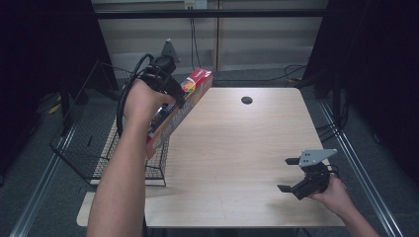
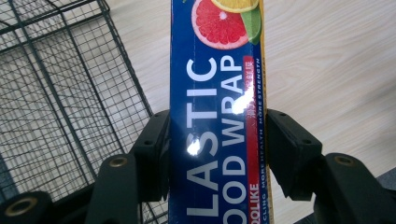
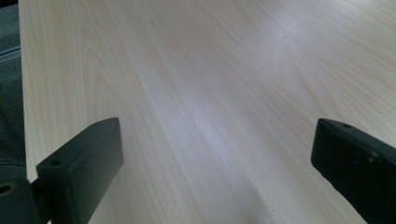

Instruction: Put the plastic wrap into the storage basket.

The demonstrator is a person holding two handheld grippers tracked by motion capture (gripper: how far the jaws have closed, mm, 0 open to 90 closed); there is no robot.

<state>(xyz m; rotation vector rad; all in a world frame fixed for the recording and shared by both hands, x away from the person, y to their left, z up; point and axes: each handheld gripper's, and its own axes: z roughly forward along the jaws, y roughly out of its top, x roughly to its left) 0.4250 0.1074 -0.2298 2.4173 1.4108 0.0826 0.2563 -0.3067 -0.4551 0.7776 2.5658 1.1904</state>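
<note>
There is one long blue box of food wrap (image 1: 179,106), at ten o'clock. One black wire basket (image 1: 94,143) sits at nine o'clock. Two grippers. One tabletop (image 1: 232,158).

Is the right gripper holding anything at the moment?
No, the right gripper has its jaws wide apart with only bare table between them.

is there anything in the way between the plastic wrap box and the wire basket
Nothing visible blocks it. The left gripper is shut on the plastic wrap box, held tilted in the air over the near rim of the wire basket. The basket's open top looks free. The right gripper rests open far across the table.
</note>
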